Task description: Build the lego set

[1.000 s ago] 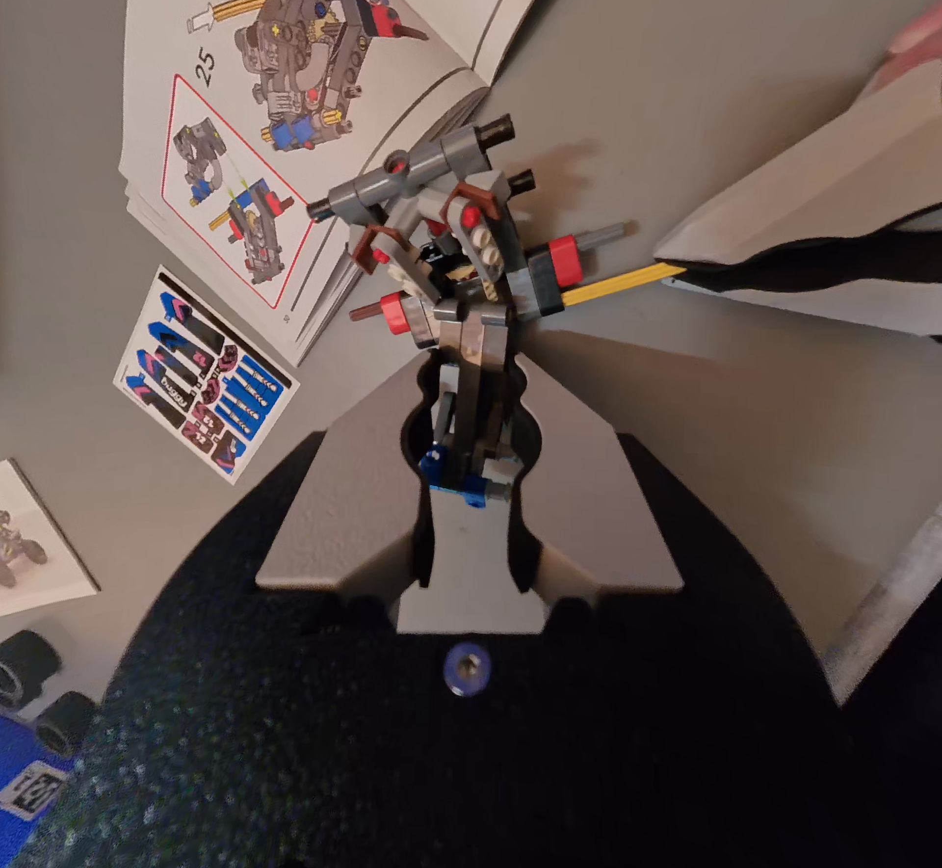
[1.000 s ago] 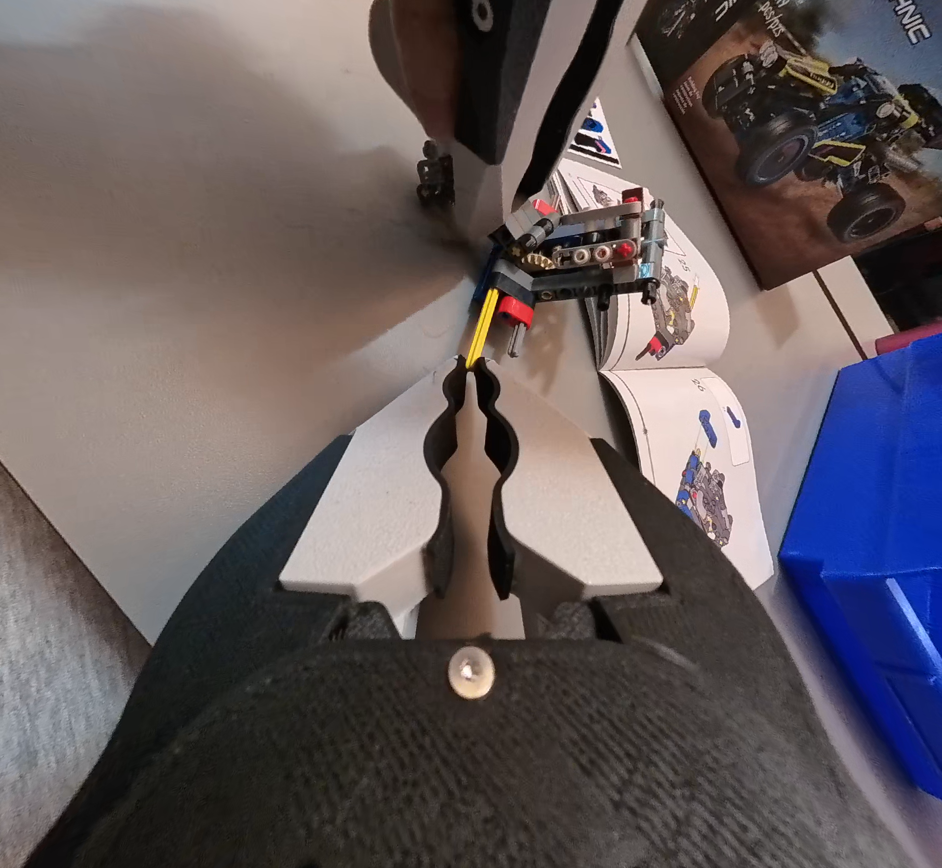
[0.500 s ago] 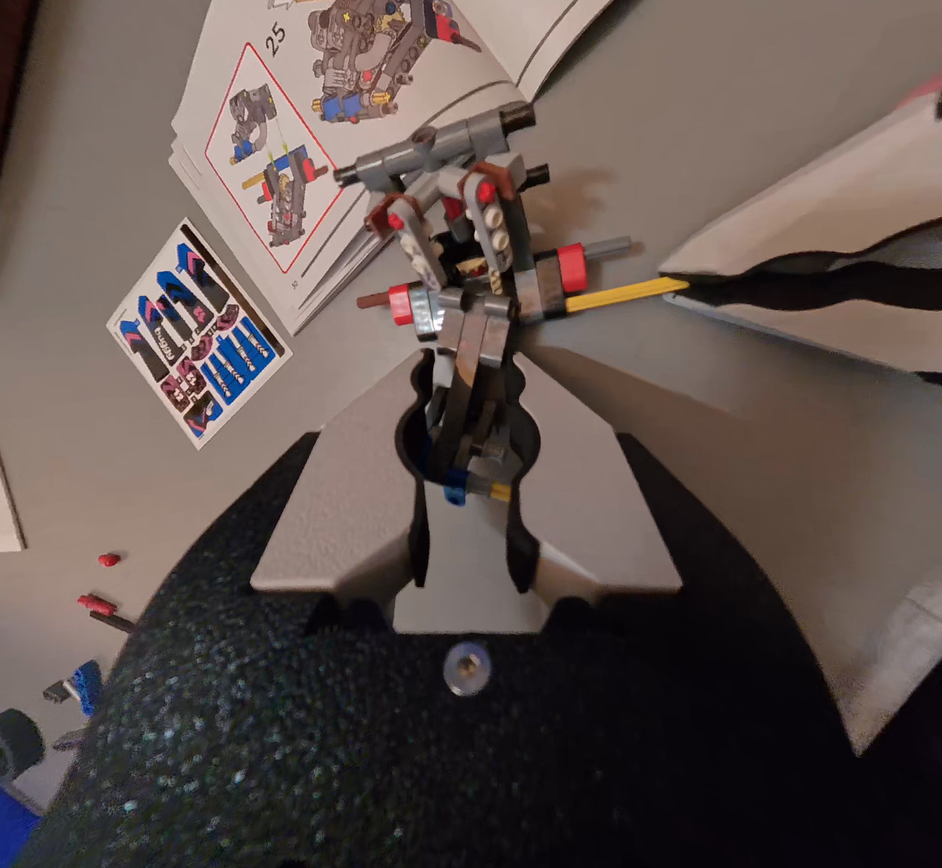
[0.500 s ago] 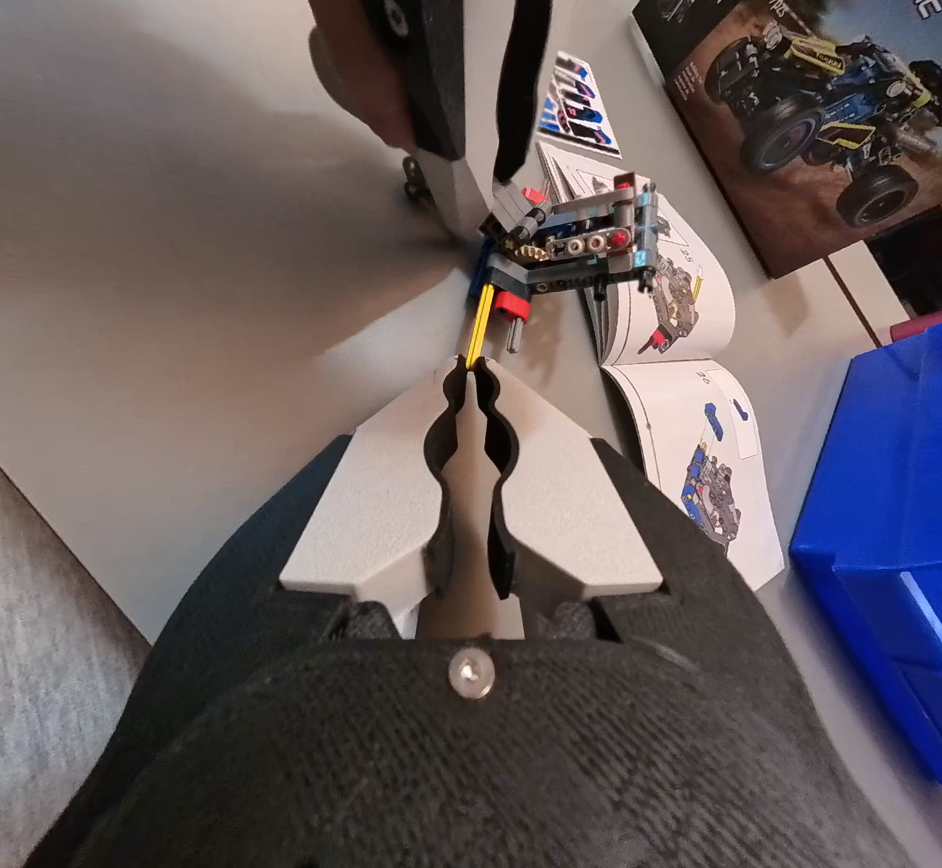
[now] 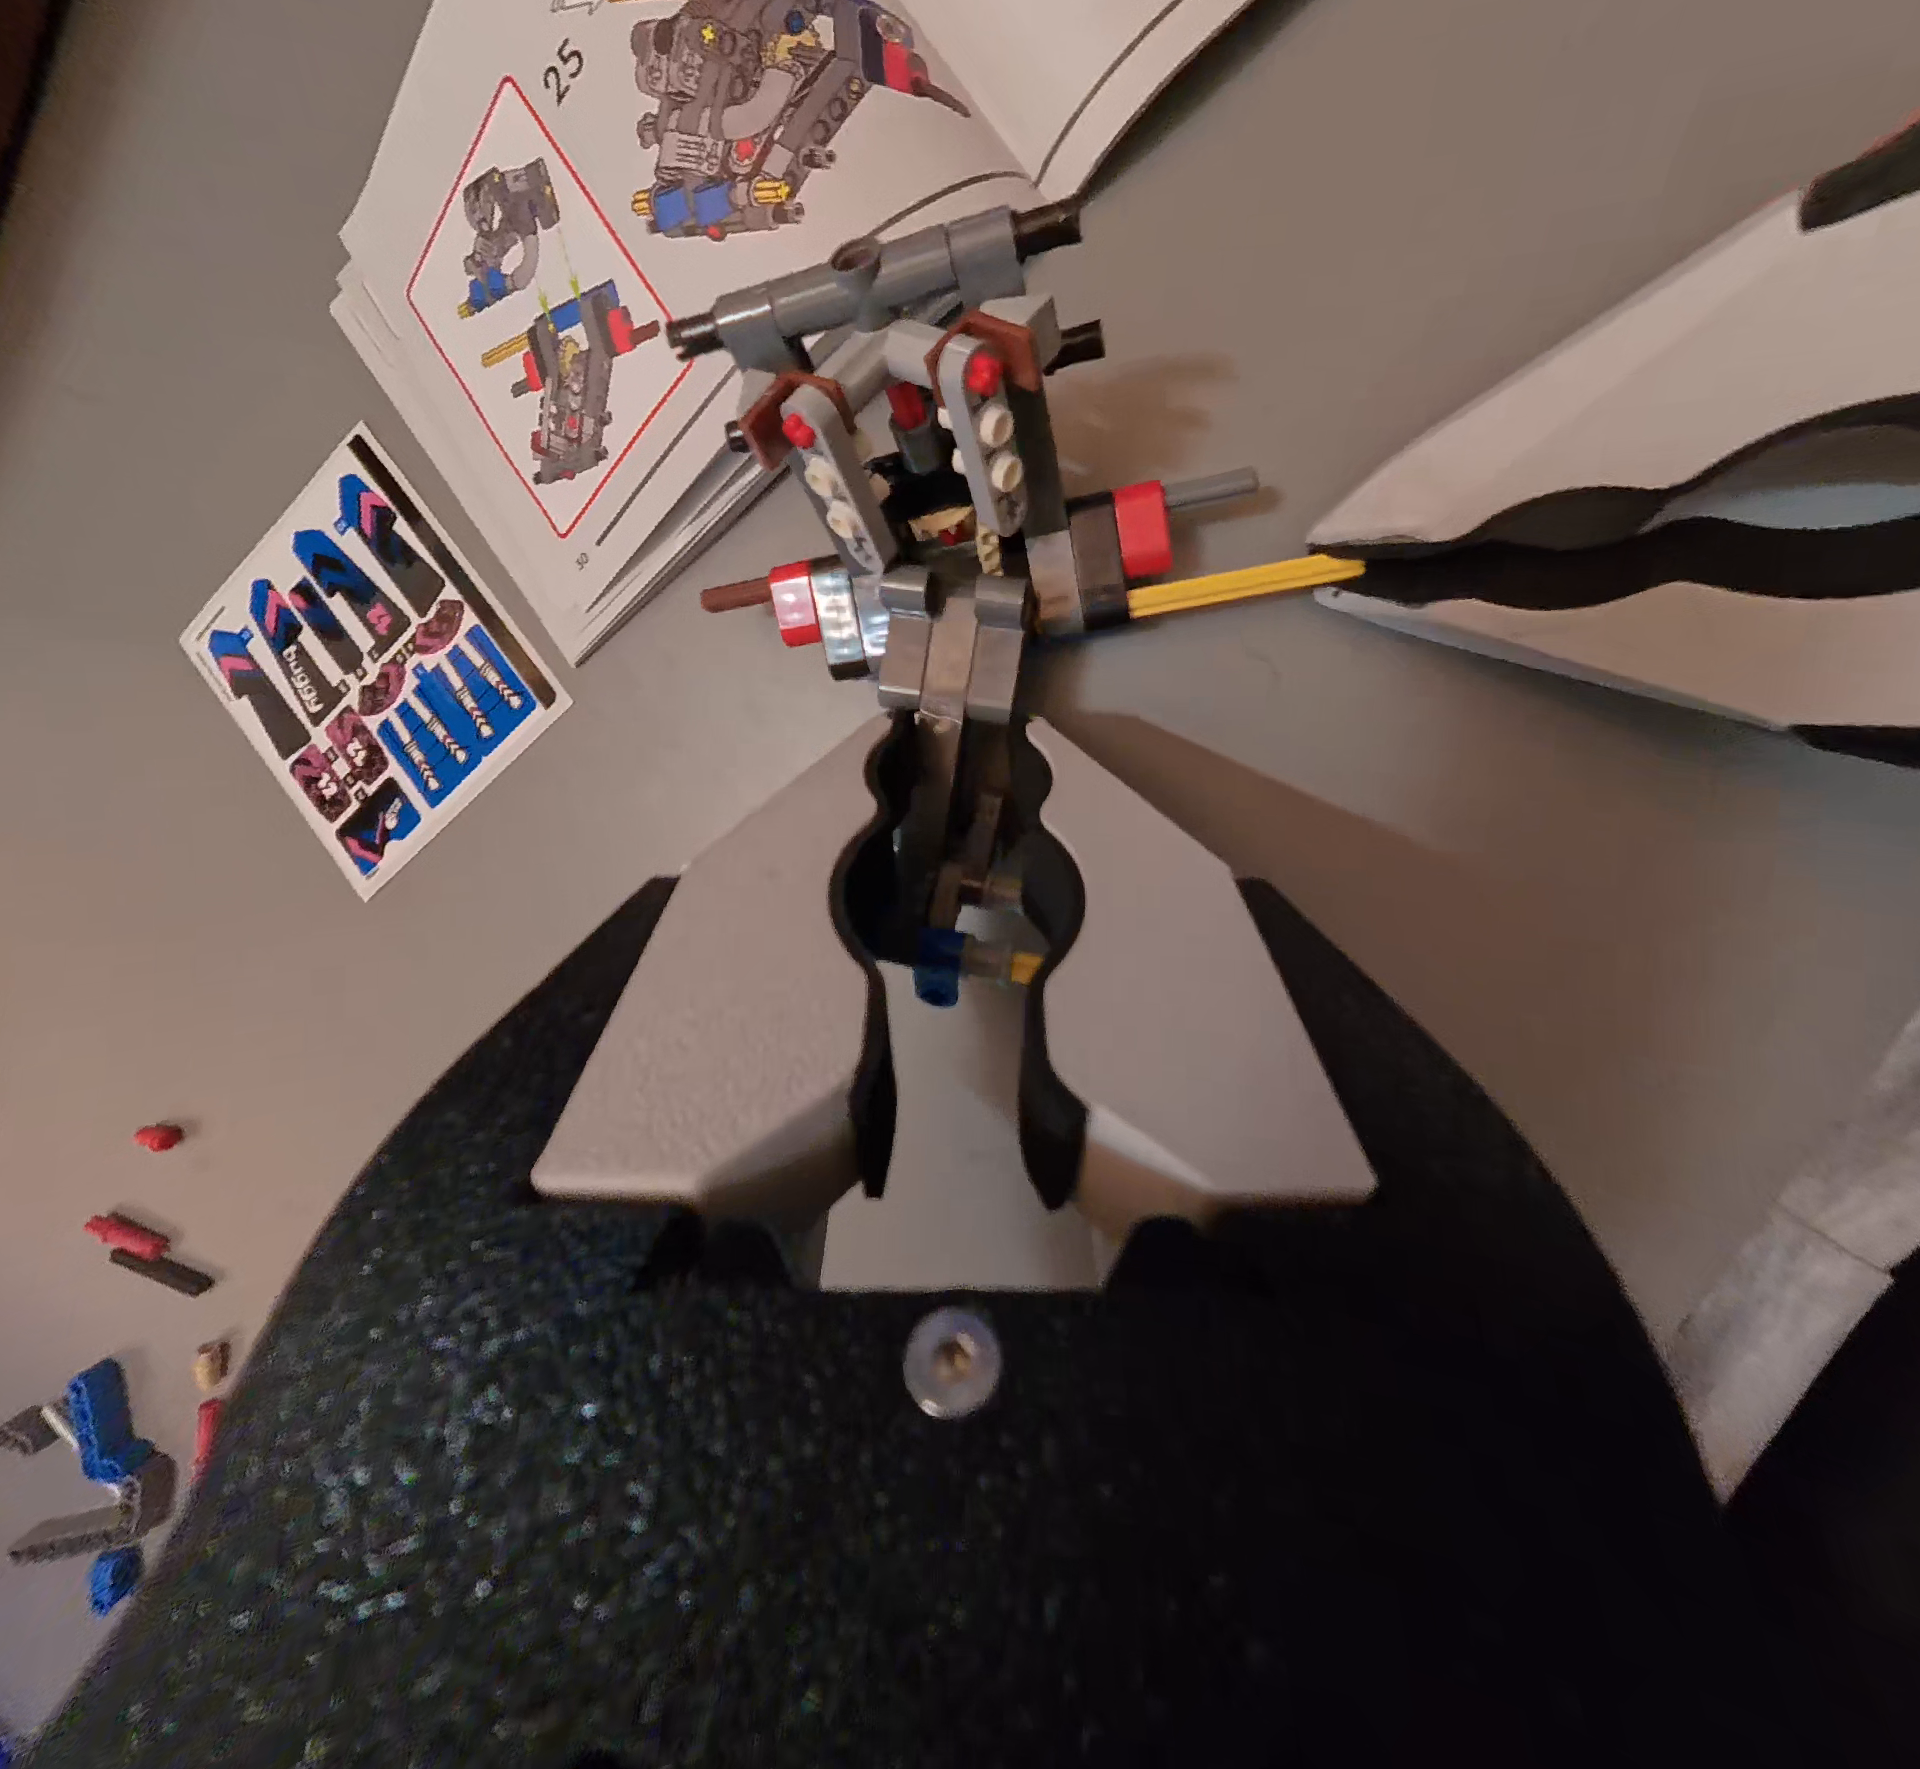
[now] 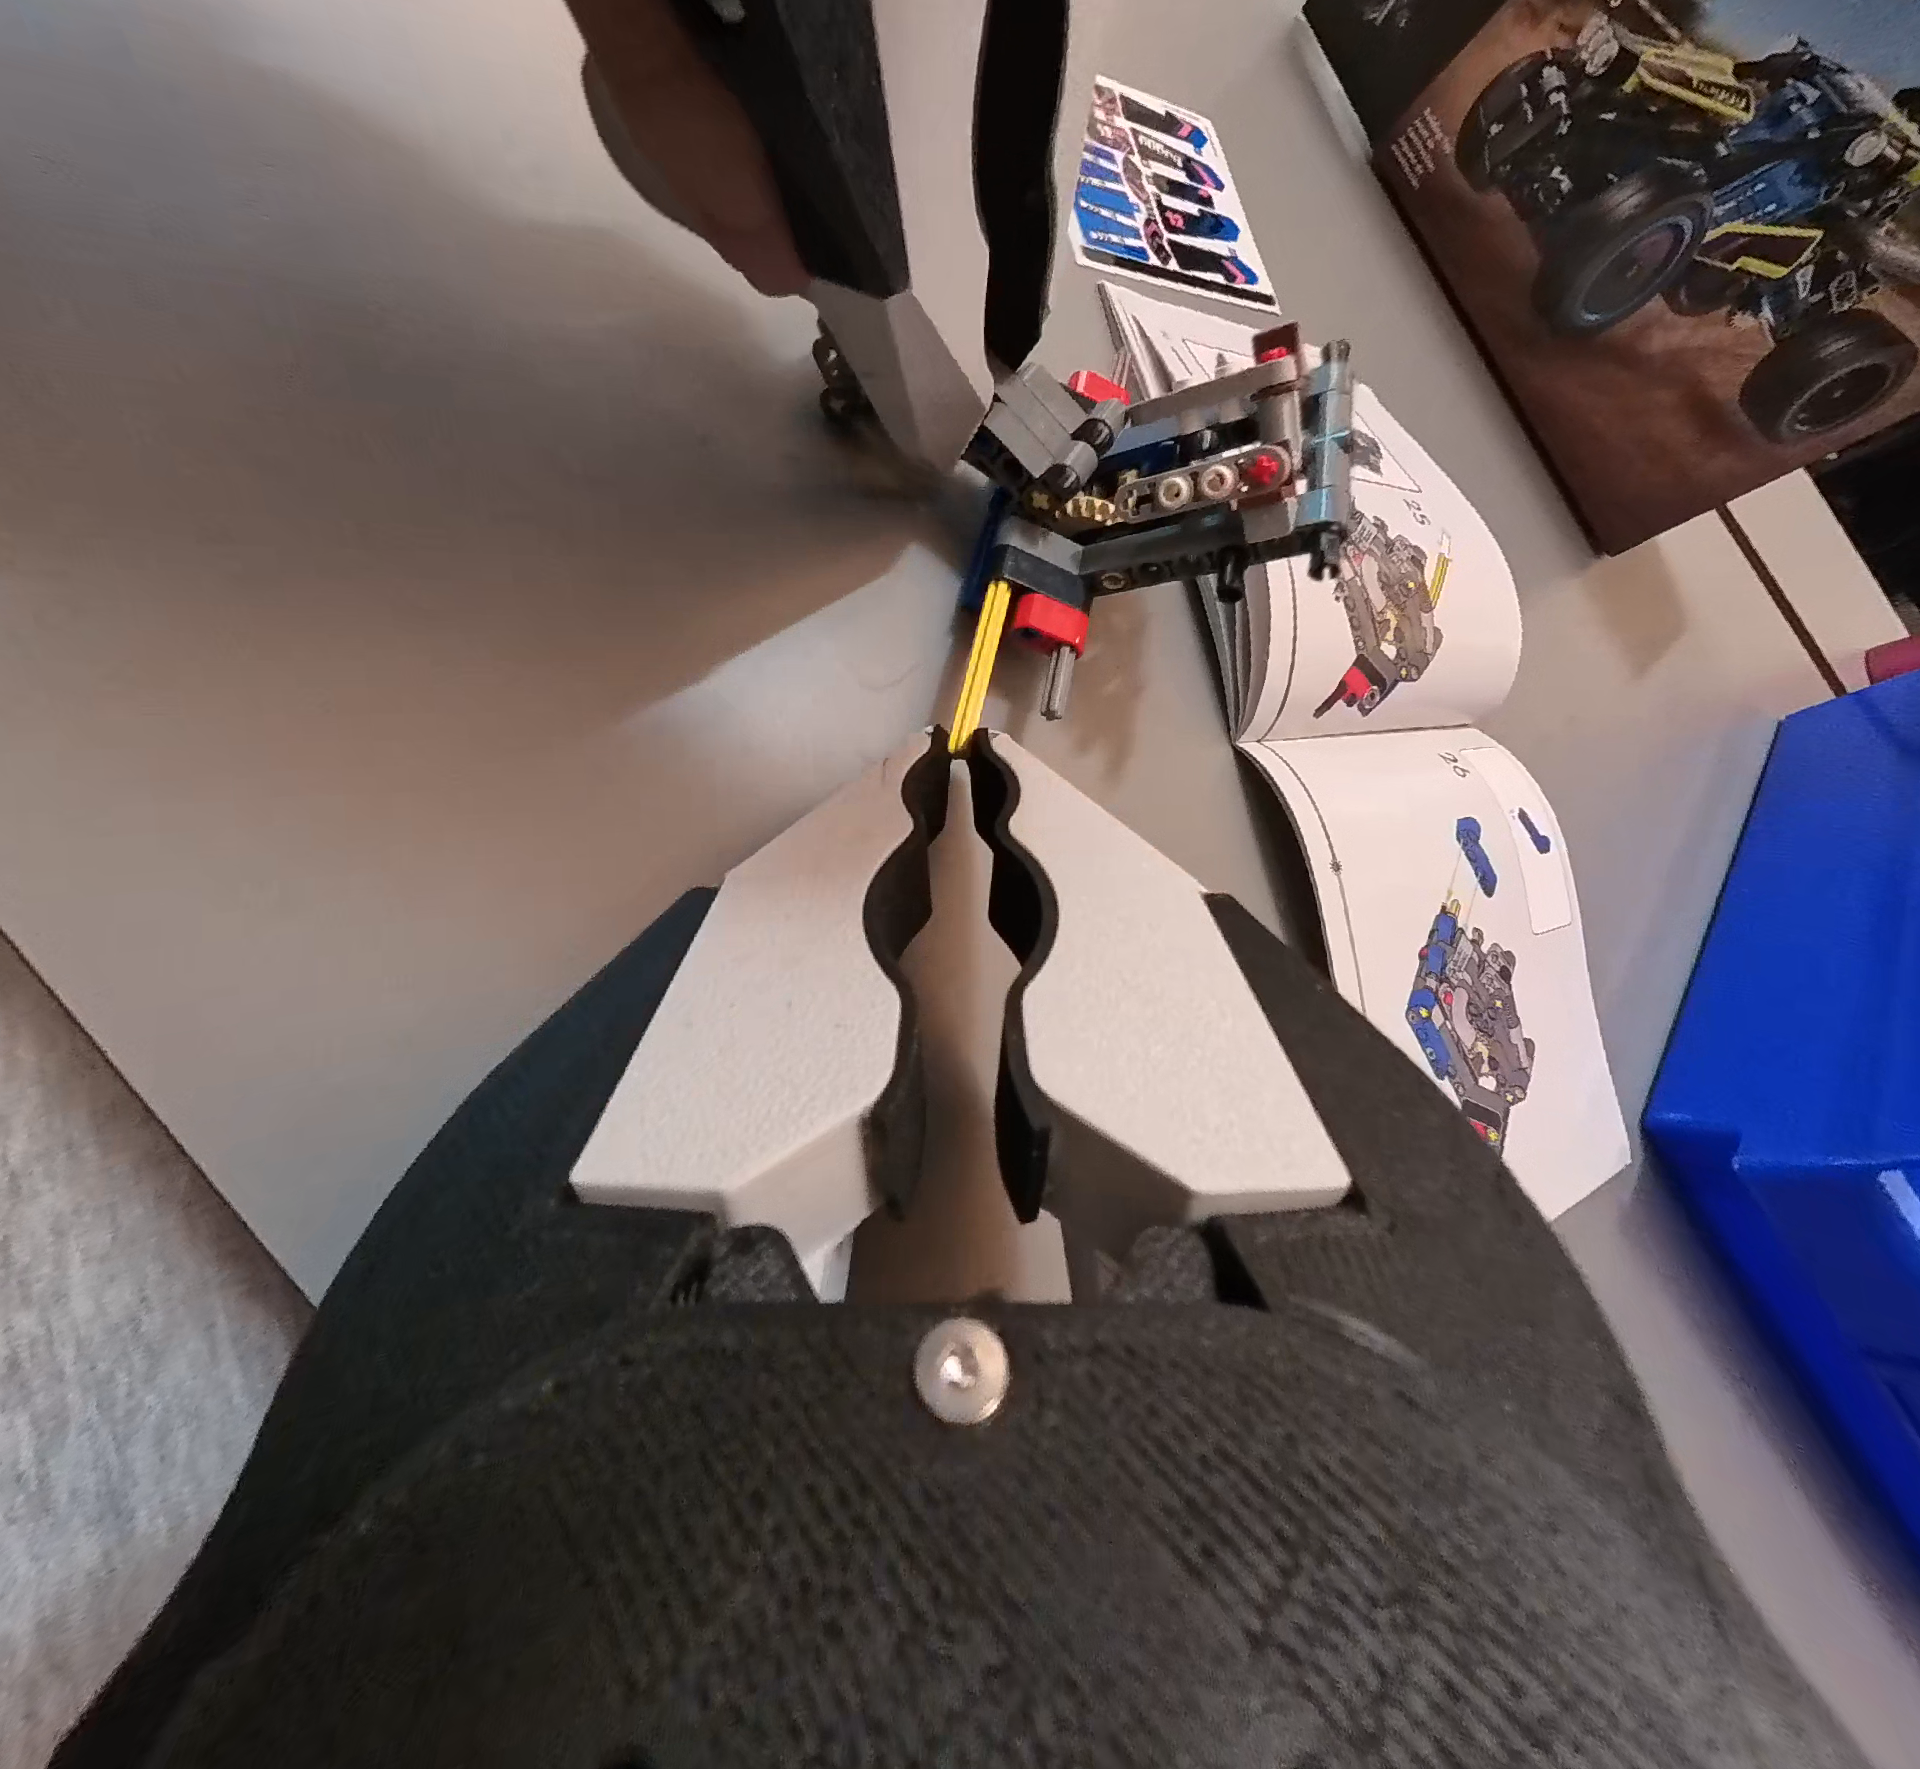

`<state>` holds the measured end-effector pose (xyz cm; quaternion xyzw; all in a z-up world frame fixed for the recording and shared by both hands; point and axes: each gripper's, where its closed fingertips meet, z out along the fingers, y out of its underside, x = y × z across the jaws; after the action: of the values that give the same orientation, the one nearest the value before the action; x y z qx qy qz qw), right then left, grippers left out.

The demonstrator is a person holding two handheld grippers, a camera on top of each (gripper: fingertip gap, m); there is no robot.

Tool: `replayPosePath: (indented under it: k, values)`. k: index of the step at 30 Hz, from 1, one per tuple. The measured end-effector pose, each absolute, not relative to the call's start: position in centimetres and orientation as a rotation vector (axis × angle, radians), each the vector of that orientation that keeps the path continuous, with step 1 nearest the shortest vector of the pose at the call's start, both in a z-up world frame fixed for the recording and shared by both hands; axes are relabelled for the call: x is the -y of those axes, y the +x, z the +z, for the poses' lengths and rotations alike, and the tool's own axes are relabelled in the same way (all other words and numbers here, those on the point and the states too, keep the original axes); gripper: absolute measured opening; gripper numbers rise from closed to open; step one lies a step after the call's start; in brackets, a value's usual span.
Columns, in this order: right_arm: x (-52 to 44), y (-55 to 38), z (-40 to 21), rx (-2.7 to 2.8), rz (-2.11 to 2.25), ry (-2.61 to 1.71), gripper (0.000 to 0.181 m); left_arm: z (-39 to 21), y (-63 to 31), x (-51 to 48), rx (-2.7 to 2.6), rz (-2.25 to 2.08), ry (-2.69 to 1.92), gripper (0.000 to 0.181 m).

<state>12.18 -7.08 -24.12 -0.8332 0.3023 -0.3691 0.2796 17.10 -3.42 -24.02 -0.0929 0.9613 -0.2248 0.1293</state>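
My left gripper is shut on the lower end of a grey Lego assembly with red bushes, tan pins and black pins, and holds it above the table. A yellow axle sticks out of the assembly's right side. My right gripper is shut on the free end of this axle. The right gripper also shows at the right of the left wrist view. In the right wrist view the left gripper comes in from the top and holds the assembly.
An open instruction booklet and a sticker sheet lie behind the assembly. Loose blue and grey pieces and red pins lie at the lower left. The set's box and a blue bin stand to the right. One gripper's finger ends stand about 7 centimetres off the other's.
Both grippers have shifted together over the table, still joined by the assembly and the axle. The left wrist view has swung, and loose pieces now show at its lower left. Neither grip changed.
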Motion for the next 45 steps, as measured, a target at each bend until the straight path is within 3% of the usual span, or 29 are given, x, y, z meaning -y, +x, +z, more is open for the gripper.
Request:
replayPosePath:
  k: [4,10,16,35,45]
  values:
    - [7.1,12.1,-24.1,-0.810,-0.951,-2.229,0.003,-24.1,17.1,3.5,-2.834,-0.621,-0.185,0.015]
    - [7.0,12.1,-24.2,-0.809,-0.914,-2.228,0.003,-23.4,16.9,4.0,-2.927,-0.728,-0.247,0.039]
    - [7.0,12.1,-24.3,-0.822,-0.890,-2.224,0.003,-23.9,17.4,4.0,-2.920,-0.707,-0.183,0.023]
    - [7.8,12.8,-24.5,-0.916,-0.753,-2.195,0.003,-23.4,17.6,4.4,-3.069,-0.783,-0.284,0.022]
    - [7.9,12.8,-24.6,-0.938,-0.691,-2.180,0.003,-23.3,18.3,3.8,-3.109,-0.747,-0.251,0.039]
